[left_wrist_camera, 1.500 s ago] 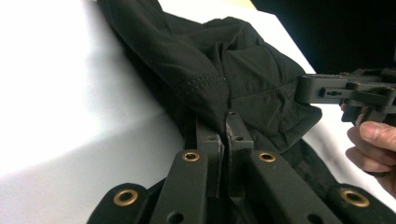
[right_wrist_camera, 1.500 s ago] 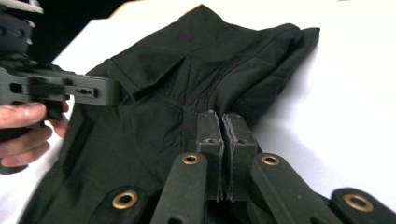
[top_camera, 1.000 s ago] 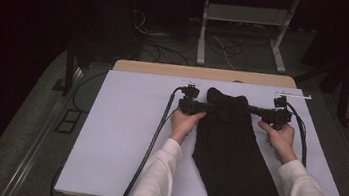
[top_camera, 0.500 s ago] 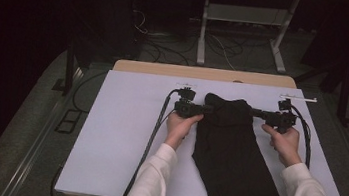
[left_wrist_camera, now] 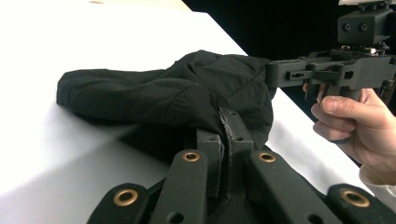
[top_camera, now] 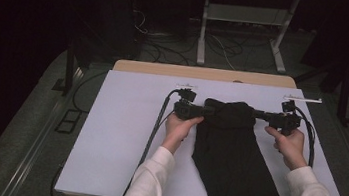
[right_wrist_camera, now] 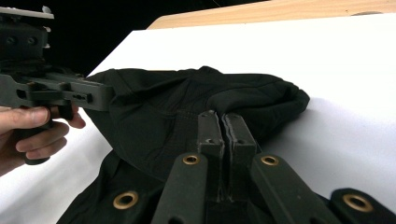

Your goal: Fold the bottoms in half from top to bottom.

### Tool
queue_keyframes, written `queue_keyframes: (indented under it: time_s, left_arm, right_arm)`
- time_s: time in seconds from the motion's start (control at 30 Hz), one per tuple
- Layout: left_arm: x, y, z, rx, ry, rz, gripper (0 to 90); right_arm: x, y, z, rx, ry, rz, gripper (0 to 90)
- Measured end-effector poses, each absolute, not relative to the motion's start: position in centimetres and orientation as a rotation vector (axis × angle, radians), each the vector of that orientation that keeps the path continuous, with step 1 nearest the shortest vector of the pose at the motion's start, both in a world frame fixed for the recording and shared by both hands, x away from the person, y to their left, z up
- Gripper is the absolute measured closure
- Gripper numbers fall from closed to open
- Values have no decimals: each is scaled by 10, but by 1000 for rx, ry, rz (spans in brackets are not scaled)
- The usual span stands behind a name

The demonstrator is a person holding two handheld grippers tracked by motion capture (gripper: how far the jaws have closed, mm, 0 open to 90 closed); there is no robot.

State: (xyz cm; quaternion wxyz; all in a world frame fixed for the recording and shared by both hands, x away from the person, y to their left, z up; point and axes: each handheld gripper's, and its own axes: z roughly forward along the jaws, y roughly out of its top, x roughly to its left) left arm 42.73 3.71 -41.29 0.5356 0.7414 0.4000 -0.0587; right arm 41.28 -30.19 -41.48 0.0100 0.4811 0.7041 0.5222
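Black fabric is pinched at both ends as we clamp the left gripper (top_camera: 204, 112) and right gripper (top_camera: 260, 115) on the garment (top_camera: 235, 161) stretched between them, its far edge lifted, the fold unfinished.

The high view looks forward and down on the desk (top_camera: 117, 136) from above the person's side, at a distance. Each tool-mounted view sits low and close, looking along its own jaws across the black garment (top_camera: 236, 156) toward the opposite tool. All three views share the garment's far, bunched end.
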Motion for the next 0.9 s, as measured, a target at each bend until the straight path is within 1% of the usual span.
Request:
queue_keyframes:
  time_s: [0.1,0.57,0.7,0.9]
  left_arm:
    - [424,37,-411,1774,947,-128,865]
    - [402,38,-407,1765,910,-157,865]
    - [395,40,-407,1794,903,-140,864]
    - [386,44,-402,1781,886,-153,865]
  right_arm:
    - [410,-303,-413,1491,2200,1632,864]
    - [392,-307,-406,1456,2217,1624,864]
    - [387,-308,-405,1450,2218,1622,864]
    - [379,-309,-405,1431,2242,1616,864]
